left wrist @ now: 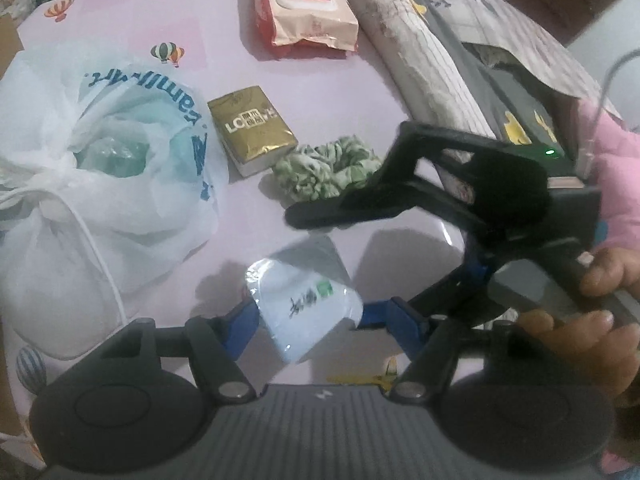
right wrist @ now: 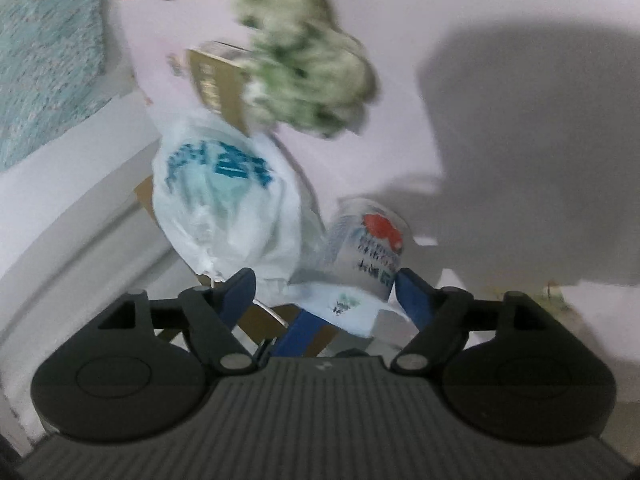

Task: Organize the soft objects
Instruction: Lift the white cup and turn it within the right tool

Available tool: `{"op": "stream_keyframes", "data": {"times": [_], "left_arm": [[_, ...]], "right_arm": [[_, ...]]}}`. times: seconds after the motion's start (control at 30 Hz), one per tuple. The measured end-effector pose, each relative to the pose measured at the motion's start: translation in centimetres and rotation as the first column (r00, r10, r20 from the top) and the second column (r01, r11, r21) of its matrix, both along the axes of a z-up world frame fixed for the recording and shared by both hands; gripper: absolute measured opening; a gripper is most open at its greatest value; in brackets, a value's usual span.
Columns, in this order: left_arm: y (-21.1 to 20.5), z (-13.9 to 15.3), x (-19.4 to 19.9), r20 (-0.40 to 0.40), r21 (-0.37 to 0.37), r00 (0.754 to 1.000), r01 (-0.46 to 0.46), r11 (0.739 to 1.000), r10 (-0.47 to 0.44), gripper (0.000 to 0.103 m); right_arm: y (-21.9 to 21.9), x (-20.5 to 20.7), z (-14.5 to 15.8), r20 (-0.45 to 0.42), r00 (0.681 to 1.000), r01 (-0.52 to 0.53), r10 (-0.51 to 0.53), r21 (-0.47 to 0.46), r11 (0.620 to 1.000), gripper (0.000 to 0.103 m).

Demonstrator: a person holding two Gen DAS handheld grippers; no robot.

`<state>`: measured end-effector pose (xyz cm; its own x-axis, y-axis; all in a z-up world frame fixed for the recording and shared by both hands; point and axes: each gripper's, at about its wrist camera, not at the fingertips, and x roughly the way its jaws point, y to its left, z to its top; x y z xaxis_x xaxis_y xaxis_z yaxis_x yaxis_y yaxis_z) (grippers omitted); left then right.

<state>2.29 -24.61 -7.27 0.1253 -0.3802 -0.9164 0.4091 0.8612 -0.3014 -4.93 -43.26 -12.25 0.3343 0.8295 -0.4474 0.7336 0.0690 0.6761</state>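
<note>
My left gripper (left wrist: 306,316) is shut on a small white tissue packet (left wrist: 306,300), held just above the pink bedsheet (left wrist: 320,80). A green-and-white scrunchie (left wrist: 326,168) lies beyond it, beside a gold tissue pack (left wrist: 252,134). A pink wet-wipes pack (left wrist: 304,4) lies further back. A white plastic bag (left wrist: 100,184) sits open at the left. My right gripper (right wrist: 324,292) is open; in the left wrist view its fingers (left wrist: 360,196) hover just right of the scrunchie. The right wrist view is blurred and shows the scrunchie (right wrist: 308,68), the bag (right wrist: 228,204) and the packet (right wrist: 348,300).
Folded bedding and a grey quilt (left wrist: 432,60) line the right side of the bed. A white cable (left wrist: 100,268) runs across the bag. A printed clear wrapper (right wrist: 372,248) lies near my right fingers. The bed edge and a teal patterned cloth (right wrist: 48,52) are at the left.
</note>
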Motion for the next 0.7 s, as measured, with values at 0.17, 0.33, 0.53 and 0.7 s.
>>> {"op": "stream_keyframes", "data": {"times": [0.17,0.33,0.53,0.7], "left_arm": [[1.0,-0.3,0.6,-0.018,0.006,0.999,-0.027,1.000,0.027,0.064],[3.0,-0.7,1.2,-0.070,-0.038,0.993,-0.097,0.995,0.094,0.063],[3.9,-1.6,1.2,-0.121,-0.044,0.985,-0.130,0.991,0.124,0.056],[5.2,-1.9,1.8,-0.165,-0.097,0.971,-0.193,0.976,0.176,0.056]], "right_arm": [[-1.1,0.9,2.2,0.105,0.993,-0.049,0.061,-0.115,0.992,0.078],[-1.7,1.0,3.9,0.195,0.973,-0.076,0.123,-0.234,0.969,0.077],[-0.2,0.8,3.4,0.207,0.963,-0.117,0.173,-0.258,0.959,0.068],[0.7,0.7,3.0,0.232,0.953,-0.123,0.193,-0.286,0.950,0.061]]}}
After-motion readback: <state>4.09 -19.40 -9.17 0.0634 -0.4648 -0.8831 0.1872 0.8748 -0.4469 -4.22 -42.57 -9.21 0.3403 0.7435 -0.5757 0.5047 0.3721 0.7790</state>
